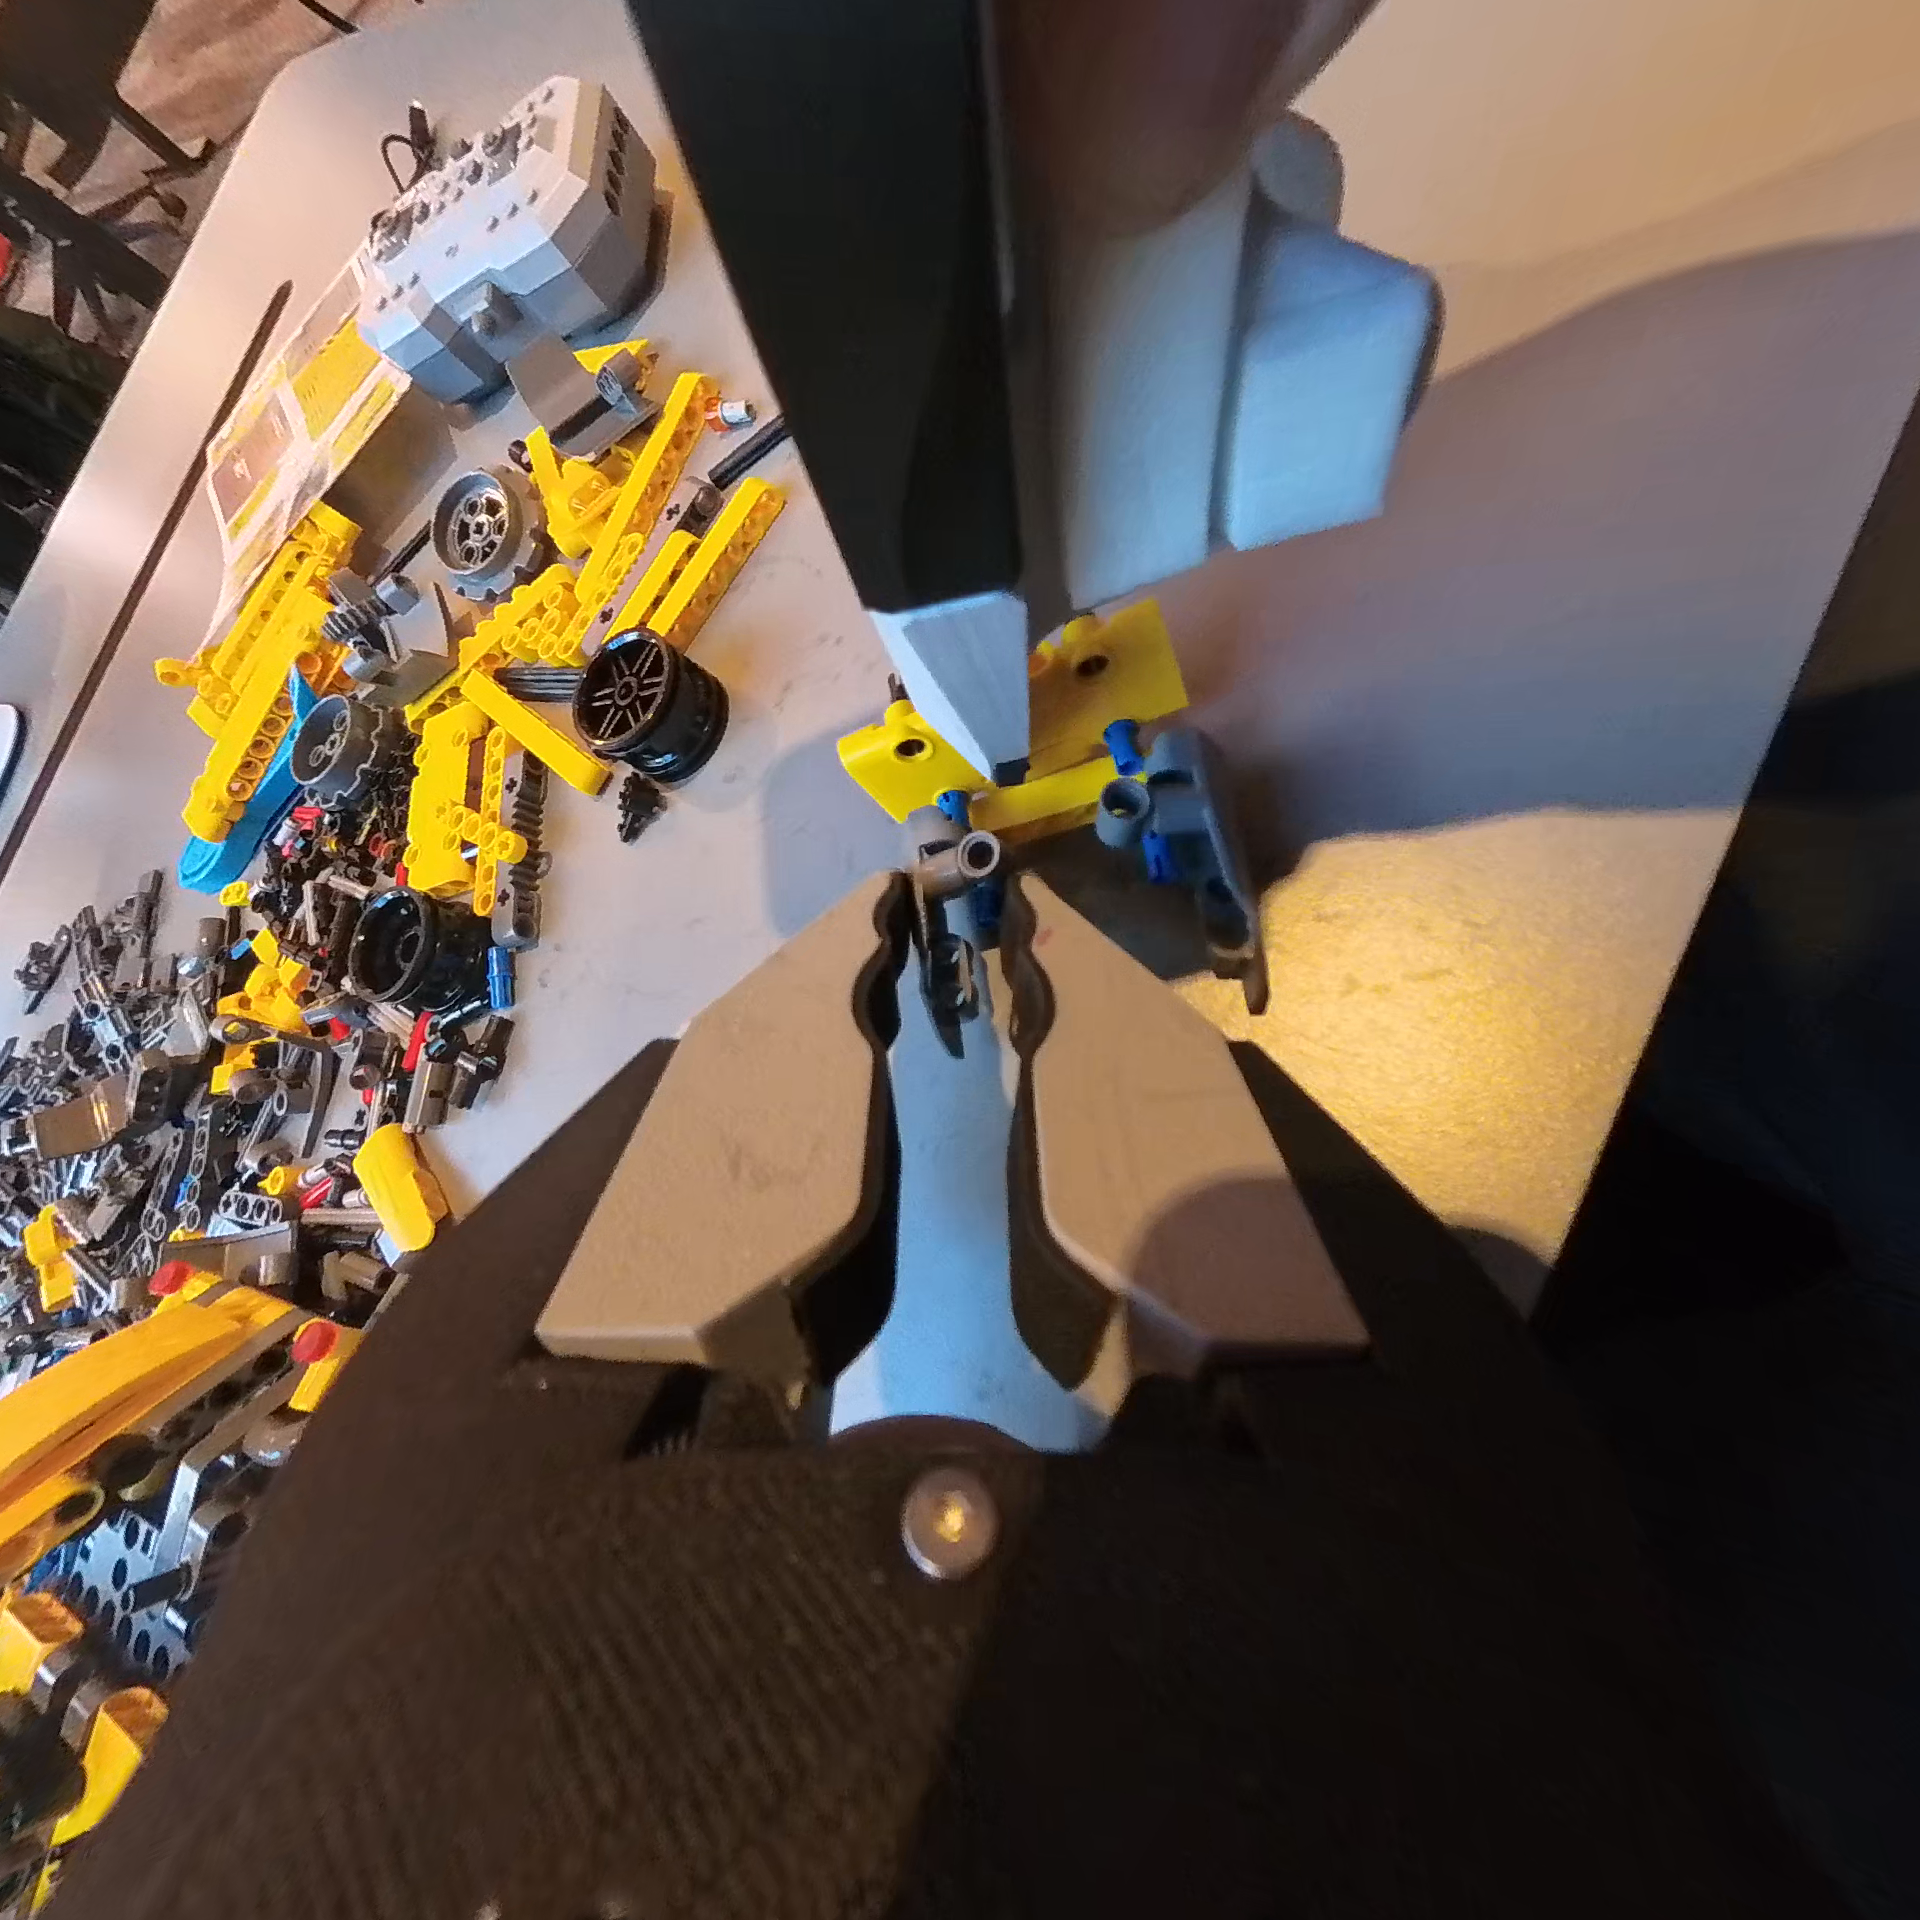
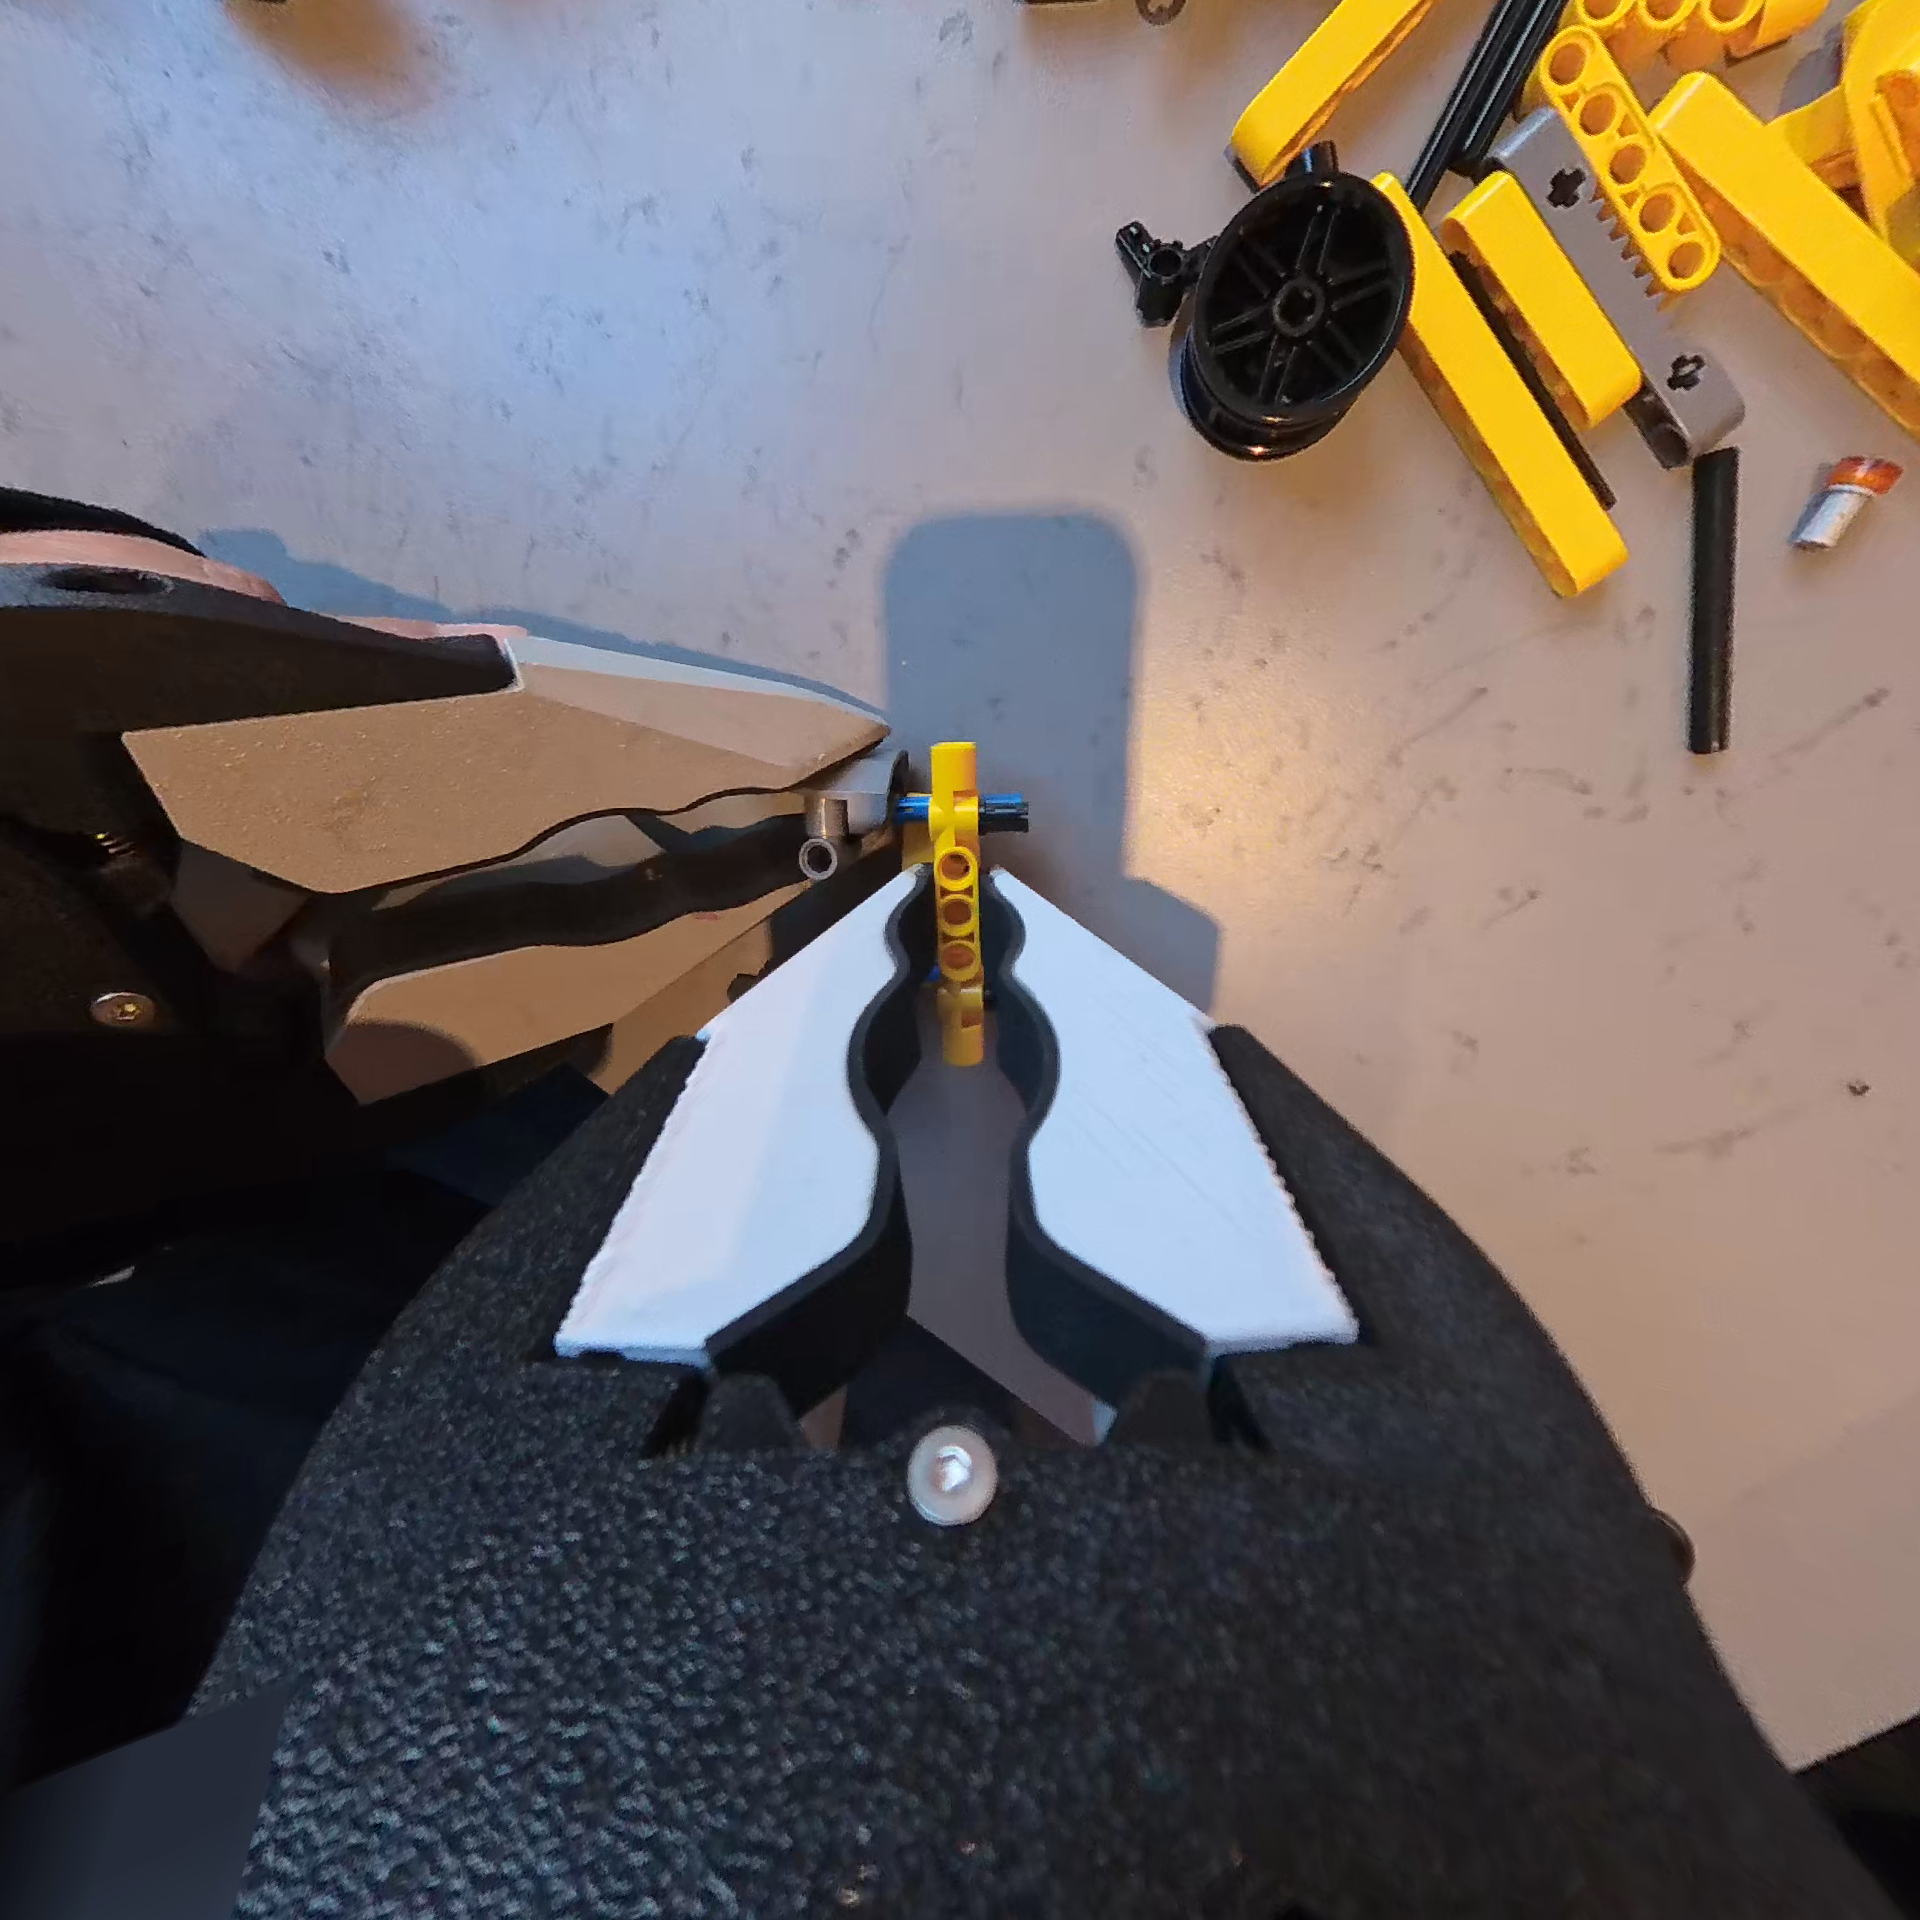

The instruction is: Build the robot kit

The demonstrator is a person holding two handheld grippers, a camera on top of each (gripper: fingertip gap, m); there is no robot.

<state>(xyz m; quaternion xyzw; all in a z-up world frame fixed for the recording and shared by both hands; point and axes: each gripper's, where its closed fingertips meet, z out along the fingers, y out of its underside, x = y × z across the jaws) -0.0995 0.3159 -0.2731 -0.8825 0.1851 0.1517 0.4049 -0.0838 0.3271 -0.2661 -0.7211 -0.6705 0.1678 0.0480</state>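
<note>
Grey table (image 2: pixel 520 312), scattered building-toy parts (image 1: pixel 343 831)

My left gripper (image 1: pixel 961 899) comes in from the side, jaws nearly closed on a small piece. My right gripper (image 2: pixel 956 883) meets it at a right angle, tips close together, jaws pinched on another piece.

On the grey table (image 2: pixel 520 312) I see a black wheel (image 2: pixel 1294 312). Just right of the wheel lie yellow beams (image 2: pixel 1496 384) and a grey toothed rack (image 2: pixel 1621 281). A black axle (image 2: pixel 1712 603) lies below them, with a small silver-orange piece (image 2: pixel 1839 502) beside it.
</note>
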